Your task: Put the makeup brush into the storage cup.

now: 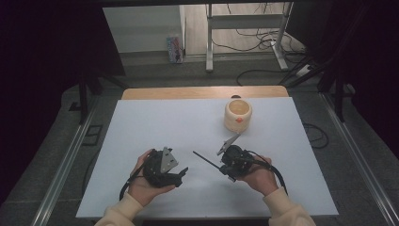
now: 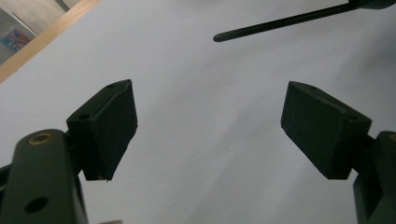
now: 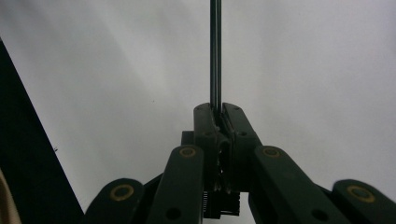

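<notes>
So from the high view, the right claw (image 1: 225,165) is already clamped on a thin black rod (image 1: 205,159) that pokes out toward 10 o'clock, low over the white counter (image 1: 141,127). The cream pot (image 1: 238,115) with the orange dot sits up around 1 o'clock, well apart, nothing in it that I can make out. My guess: pickup done, getting the rod to the pot is what's left. The left claw (image 1: 181,173) hangs nearby, empty. In the left gripper view, its jaws stand wide apart, chunky matte blocks, and the rod (image 2: 285,21) crosses at 1 o'clock, smooth with a rounded tip. In the right gripper view, the rod (image 3: 215,51) runs straight to 12, pinched tight between shut jaws, slim and glossy against the matte counter sheet.
</notes>
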### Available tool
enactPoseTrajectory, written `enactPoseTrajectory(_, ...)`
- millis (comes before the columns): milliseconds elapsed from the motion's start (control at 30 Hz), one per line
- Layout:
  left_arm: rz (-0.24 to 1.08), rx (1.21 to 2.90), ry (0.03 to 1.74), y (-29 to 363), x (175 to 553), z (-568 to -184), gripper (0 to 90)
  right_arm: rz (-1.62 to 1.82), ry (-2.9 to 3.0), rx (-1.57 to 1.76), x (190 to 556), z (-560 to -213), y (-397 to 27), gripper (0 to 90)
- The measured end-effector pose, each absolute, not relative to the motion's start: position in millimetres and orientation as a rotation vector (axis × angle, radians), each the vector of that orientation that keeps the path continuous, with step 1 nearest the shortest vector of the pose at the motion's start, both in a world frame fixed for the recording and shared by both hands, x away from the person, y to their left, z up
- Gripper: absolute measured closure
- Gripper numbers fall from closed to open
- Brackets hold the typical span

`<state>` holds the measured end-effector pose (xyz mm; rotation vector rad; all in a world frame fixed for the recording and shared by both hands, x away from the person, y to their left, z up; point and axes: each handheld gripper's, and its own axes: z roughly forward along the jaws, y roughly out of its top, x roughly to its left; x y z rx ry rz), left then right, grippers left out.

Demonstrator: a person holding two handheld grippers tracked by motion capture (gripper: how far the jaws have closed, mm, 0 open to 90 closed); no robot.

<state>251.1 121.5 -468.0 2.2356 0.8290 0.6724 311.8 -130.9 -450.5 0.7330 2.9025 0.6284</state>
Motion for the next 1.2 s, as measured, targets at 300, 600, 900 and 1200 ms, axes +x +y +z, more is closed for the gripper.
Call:
enactPoseTrajectory(300,0.656,2.253,0.828,123.4,251.3,-469.1,19.5,0.639,2.91,0.695,310.0,-450.4,-128.2,85.9)
enactPoseTrajectory(600,0.626,2.266,0.802,122.8,248.4,-468.4,19.5,0.645,2.921,0.647,308.1,-451.5,-124.5,85.9)
enactPoseTrajectory(900,0.623,2.294,0.722,115.8,243.4,-466.4,20.3,0.704,2.974,0.601,304.6,-450.5,-118.0,85.9)
enactPoseTrajectory(1200,0.559,2.339,0.635,110.9,240.4,-466.6,22.4,0.675,3.009,0.479,299.4,-453.8,-111.1,85.9)
